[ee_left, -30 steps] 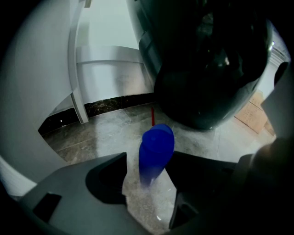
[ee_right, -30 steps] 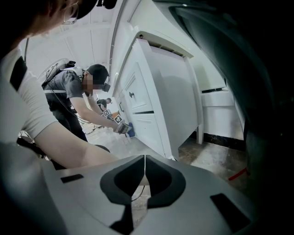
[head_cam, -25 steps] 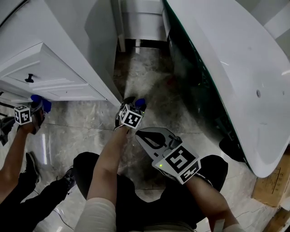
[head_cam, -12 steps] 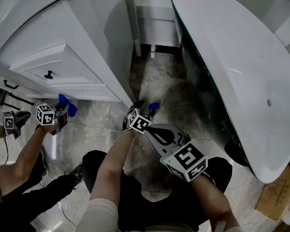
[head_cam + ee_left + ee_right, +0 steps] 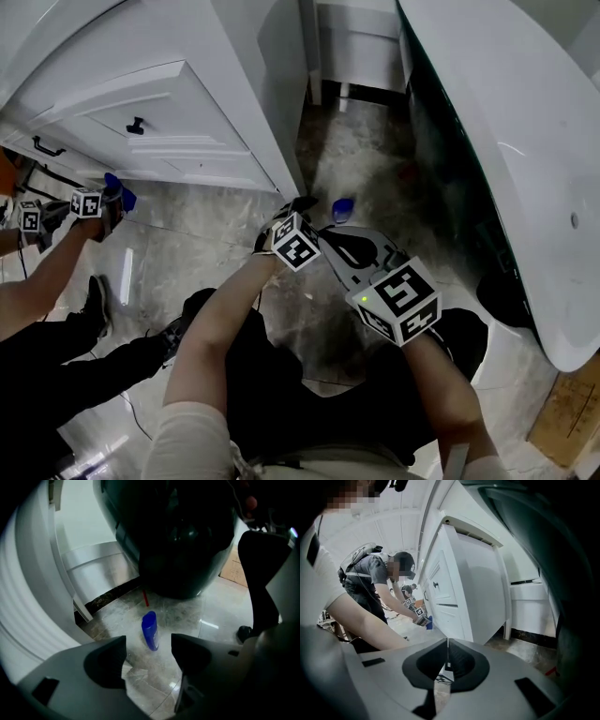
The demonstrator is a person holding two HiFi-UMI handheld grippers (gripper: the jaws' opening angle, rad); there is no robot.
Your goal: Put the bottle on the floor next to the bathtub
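Note:
A blue bottle stands on the marble floor, just in front of the dark underside of the bathtub. My left gripper is open a little short of it, and nothing is between its jaws. In the head view the bottle shows just past the left gripper, between the white cabinet and the white bathtub. My right gripper hangs beside the left one. Seen along its own jaws, the right gripper is shut and empty.
A second person at the left holds two marked grippers and something blue by the cabinet's drawers. A thin red object lies on the floor near the tub. Cardboard sits at the tub's near end.
The left gripper has let go of the blue bottle and drawn back; the bottle now stands free on the floor. The head view has swung to the left.

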